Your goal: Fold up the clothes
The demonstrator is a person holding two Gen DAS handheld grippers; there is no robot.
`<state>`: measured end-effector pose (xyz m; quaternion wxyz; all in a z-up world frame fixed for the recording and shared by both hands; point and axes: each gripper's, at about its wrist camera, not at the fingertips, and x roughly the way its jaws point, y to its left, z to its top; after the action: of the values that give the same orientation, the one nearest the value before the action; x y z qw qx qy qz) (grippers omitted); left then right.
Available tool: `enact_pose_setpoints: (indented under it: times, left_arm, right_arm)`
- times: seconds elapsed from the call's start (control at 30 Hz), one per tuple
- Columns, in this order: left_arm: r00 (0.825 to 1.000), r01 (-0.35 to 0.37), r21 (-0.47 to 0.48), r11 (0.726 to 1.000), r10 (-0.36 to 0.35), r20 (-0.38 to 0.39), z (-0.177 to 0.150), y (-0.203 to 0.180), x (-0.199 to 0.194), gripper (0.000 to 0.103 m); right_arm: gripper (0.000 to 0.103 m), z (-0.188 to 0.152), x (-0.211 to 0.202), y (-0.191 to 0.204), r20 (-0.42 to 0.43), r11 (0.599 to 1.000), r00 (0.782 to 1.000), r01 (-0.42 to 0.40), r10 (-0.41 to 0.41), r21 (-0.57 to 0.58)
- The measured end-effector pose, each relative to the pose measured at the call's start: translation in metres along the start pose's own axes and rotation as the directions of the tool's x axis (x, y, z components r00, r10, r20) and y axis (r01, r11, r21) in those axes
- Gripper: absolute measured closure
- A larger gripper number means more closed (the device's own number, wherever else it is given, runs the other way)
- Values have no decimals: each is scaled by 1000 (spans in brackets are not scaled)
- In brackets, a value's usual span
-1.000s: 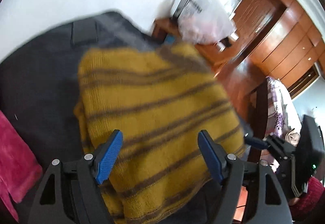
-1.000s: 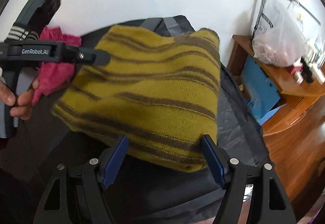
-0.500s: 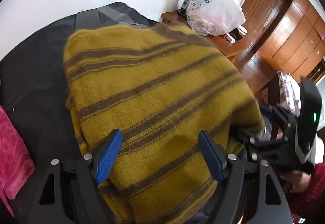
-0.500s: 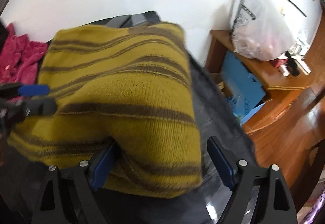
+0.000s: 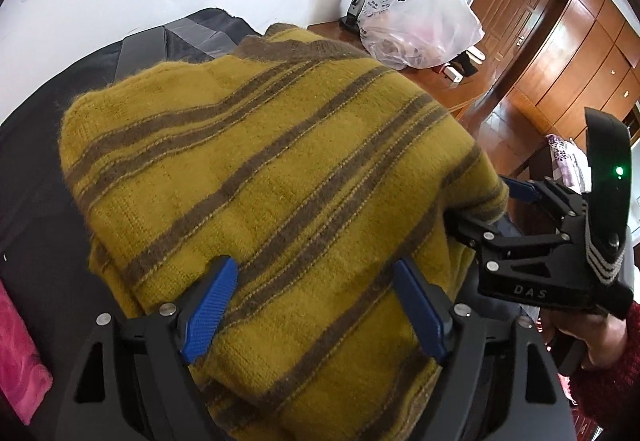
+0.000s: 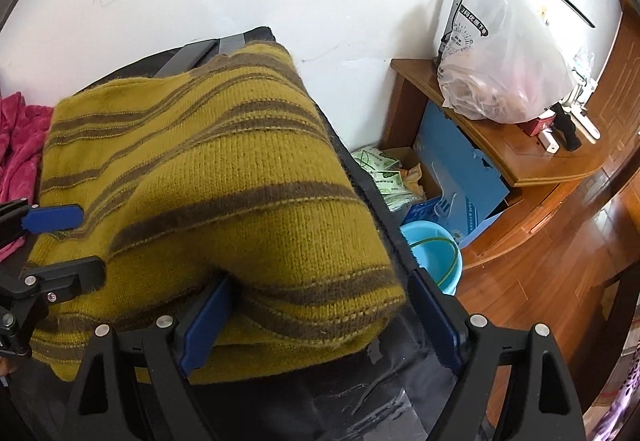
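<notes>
Both the left gripper (image 5: 316, 315) and right gripper (image 6: 316, 321) angle steeply down, jaws spread wide, straddling the folded striped sweater (image 5: 260, 177).

left tongs (image 5: 316, 305): black frame, blue ribbed pads, silver screws | right tongs (image 6: 320, 317): same | sleeve (image 5: 608, 381): dark red knit

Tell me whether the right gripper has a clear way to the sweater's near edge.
Probably yes: the right gripper is open, its jaws already straddling the folded sweater, and nothing lies between them and the knit.
</notes>
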<state>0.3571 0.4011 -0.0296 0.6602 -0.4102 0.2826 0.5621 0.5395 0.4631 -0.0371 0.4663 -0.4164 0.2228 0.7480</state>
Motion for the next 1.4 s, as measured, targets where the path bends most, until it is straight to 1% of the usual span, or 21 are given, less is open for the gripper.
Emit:
enact_pose_setpoints:
  times: [0.17,0.23,0.33,0.4,0.47,0.57,0.63,0.73,0.77,0.9,0.93,1.13,1.2,1.27,1.4]
  left_arm:
    - [1000,-14,18,1000,14,2,-3,-2,-3,18]
    - [1000,-7,-12,1000,7,-7,-1,-1,-10,18]
    - [1000,9,-69,998,-9,-6,-2,3,-22,18]
    - [1000,16,-93,996,-16,9,-5,4,-34,18]
    - [1000,12,-97,995,-10,25,-10,4,-44,18]
    - [999,6,-103,995,-2,34,-16,5,-54,18]
    - [1000,-8,-116,993,10,13,-21,9,-51,18]
    - [999,-36,-139,990,32,-32,-29,17,-44,18]
    - [998,-37,-158,987,29,-54,-33,22,-40,18]
    - [997,-29,-213,977,14,-72,-46,34,-38,18]
    - [997,-33,-210,977,19,-69,-48,34,-40,18]
    - [996,-89,-162,983,84,-36,-49,20,-56,18]
    - [994,-107,-146,983,106,-14,-46,14,-65,18]
    - [992,-127,-136,983,128,2,-44,9,-73,18]
    - [985,-169,-136,976,170,-4,-31,8,-87,18]
  right_arm:
    - [15,-3,-7,1,-14,1000,1000,0,0,9]
    - [15,-6,-17,-1,-17,1000,1000,-7,7,14]
    - [15,-15,-42,-1,8,999,1000,-24,24,26]
    - [15,-20,-64,0,43,999,998,-43,41,34]
    - [15,-24,-84,6,86,998,995,-58,55,37]
    - [15,-23,-102,21,153,993,982,-118,115,10]
    - [15,-18,-100,34,163,990,977,-137,141,-37]
    - [15,-9,-83,57,143,985,977,-141,155,-104]
    - [15,-6,-74,62,123,983,980,-143,158,-118]
    - [15,-2,-40,76,27,979,989,-138,144,-152]
    - [15,-2,-33,77,4,978,990,-139,141,-158]
    - [13,-9,-25,77,-19,978,988,-155,154,-137]
    - [13,-9,-26,76,-26,980,987,-159,157,-121]
    - [13,-10,-32,74,-19,983,988,-155,154,-100]
    - [13,-14,-51,63,21,990,991,-132,133,-42]
